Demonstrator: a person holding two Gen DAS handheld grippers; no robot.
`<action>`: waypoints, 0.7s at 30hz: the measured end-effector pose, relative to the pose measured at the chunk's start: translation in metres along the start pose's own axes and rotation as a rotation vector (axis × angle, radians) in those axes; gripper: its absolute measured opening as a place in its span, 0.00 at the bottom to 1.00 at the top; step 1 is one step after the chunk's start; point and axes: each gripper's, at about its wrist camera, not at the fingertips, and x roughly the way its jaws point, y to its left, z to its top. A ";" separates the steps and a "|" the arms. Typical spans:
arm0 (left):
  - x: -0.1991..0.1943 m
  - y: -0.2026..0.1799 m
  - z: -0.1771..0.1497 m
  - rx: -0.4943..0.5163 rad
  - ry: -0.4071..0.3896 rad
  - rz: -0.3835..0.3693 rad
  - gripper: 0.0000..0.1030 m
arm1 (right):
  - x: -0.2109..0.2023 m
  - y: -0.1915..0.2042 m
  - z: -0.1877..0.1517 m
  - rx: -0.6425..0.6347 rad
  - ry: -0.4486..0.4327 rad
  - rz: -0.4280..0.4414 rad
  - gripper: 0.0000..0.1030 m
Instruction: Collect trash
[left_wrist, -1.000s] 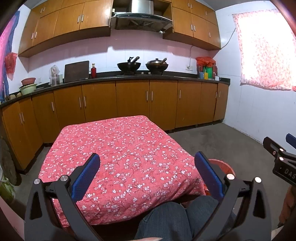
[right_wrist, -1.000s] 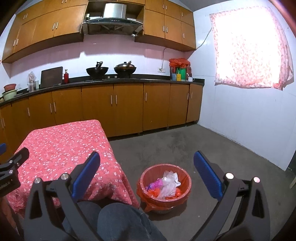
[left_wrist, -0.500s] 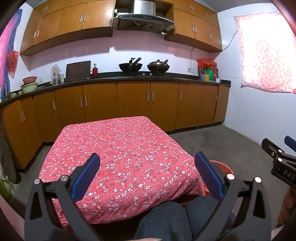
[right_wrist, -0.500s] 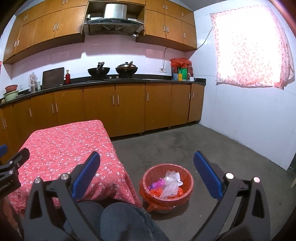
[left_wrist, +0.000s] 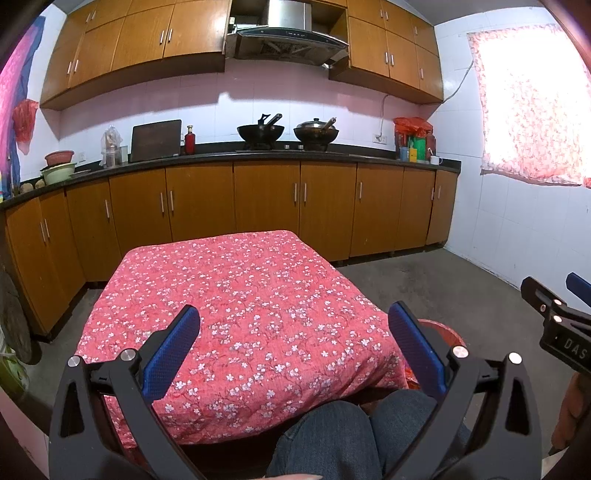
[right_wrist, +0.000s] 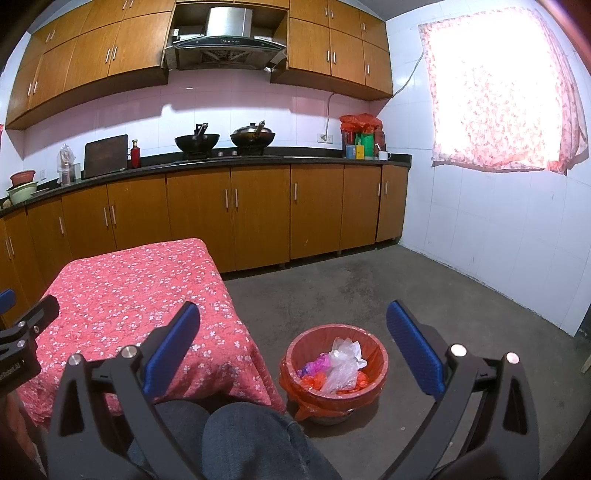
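An orange-lined trash bin (right_wrist: 369, 384) stands on the floor right of the table; it holds a clear plastic bag (right_wrist: 341, 363) and purple and orange wrappers. Its rim also shows in the left wrist view (left_wrist: 441, 330). My right gripper (right_wrist: 293, 341) is open and empty, held above the bin and my knees. My left gripper (left_wrist: 293, 341) is open and empty, held over the near edge of the table with the red floral cloth (left_wrist: 236, 302). No loose trash shows on the cloth.
My knees in jeans (right_wrist: 236, 435) sit below both grippers. Wooden cabinets (left_wrist: 266, 206) and a black counter with two woks (left_wrist: 288, 131) line the far wall. Grey concrete floor (right_wrist: 424, 295) spreads to the right, bounded by a white tiled wall with a curtained window (right_wrist: 495, 88).
Both views have tilted slightly; the grippers stay open and empty and nothing in the scene has moved.
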 end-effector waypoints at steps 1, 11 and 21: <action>0.000 0.000 0.000 -0.001 0.000 0.000 0.98 | 0.000 -0.001 -0.001 0.000 0.000 0.001 0.96; 0.000 0.001 0.000 0.000 0.000 0.000 0.98 | 0.001 0.001 -0.002 0.002 0.003 0.002 0.96; 0.000 0.000 0.000 -0.001 0.000 -0.001 0.98 | 0.002 -0.001 -0.002 0.002 0.004 0.003 0.96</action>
